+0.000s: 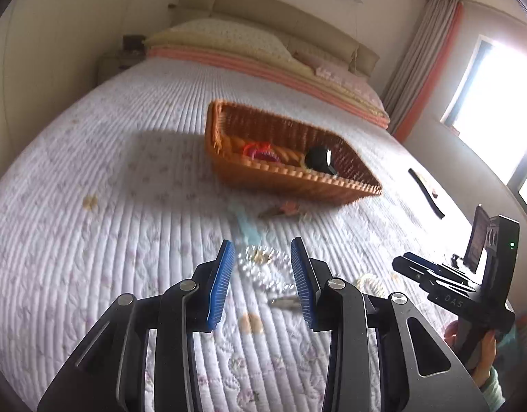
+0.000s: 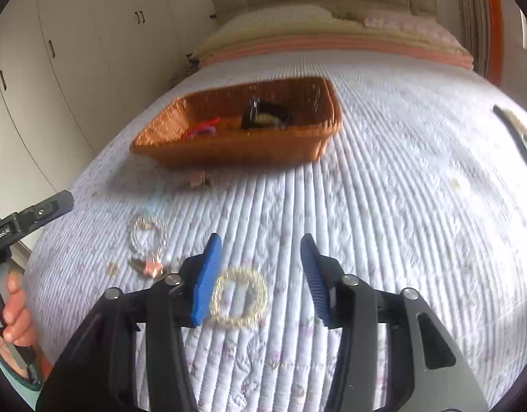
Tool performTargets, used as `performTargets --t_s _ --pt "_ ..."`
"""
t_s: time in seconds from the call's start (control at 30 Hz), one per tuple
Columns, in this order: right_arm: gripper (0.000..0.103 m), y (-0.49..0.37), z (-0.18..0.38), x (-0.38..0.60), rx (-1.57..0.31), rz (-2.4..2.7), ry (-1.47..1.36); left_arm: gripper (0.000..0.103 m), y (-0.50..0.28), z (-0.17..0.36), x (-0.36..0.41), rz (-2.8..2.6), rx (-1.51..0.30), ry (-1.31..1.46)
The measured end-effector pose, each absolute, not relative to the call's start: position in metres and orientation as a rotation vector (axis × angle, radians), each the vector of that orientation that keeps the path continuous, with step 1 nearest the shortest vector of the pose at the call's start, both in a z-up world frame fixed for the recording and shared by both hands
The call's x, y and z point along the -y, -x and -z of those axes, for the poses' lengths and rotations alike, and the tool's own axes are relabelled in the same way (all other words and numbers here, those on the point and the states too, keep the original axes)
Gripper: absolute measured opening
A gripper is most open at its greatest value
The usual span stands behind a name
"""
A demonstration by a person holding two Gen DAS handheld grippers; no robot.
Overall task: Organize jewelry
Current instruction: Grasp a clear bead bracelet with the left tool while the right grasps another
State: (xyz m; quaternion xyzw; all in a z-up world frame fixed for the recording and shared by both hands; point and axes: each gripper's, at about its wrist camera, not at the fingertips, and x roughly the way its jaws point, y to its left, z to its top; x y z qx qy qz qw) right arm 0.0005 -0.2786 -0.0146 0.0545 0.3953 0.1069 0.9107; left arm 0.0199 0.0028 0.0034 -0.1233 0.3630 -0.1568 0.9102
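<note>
Window (image 1: 496,96) glare; motion blur; fisheye-warped edges

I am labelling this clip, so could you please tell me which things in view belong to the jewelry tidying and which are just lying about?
Belongs to the job:
basket
pearl strand
pearl ring
pink clip
black band
left claw
right claw

Just lying about:
pillows
curtain
wardrobe

Quilted bed (image 1: 109,171) carries basket (image 1: 290,178), pearl bracelets (image 1: 263,267).
</note>
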Motion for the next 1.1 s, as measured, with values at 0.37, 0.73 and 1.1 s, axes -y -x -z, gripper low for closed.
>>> performTargets --t_s 0.37,0.73,1.1 --pt "0.036 0.000 0.052 0.258 -0.875 -0.237 -0.066 0.034 -0.045 0.043 0.012 0.296 -0.867 0.253" --pt "0.036 0.012 0.048 0.258 -0.845 -0.233 -0.030 0.031 -0.057 0.048 0.044 0.193 -0.900 0.061" --pt "0.025 0.015 0.050 0.255 -0.836 -0.217 -0.001 0.024 -0.040 0.045 0.009 0.216 -0.904 0.104"
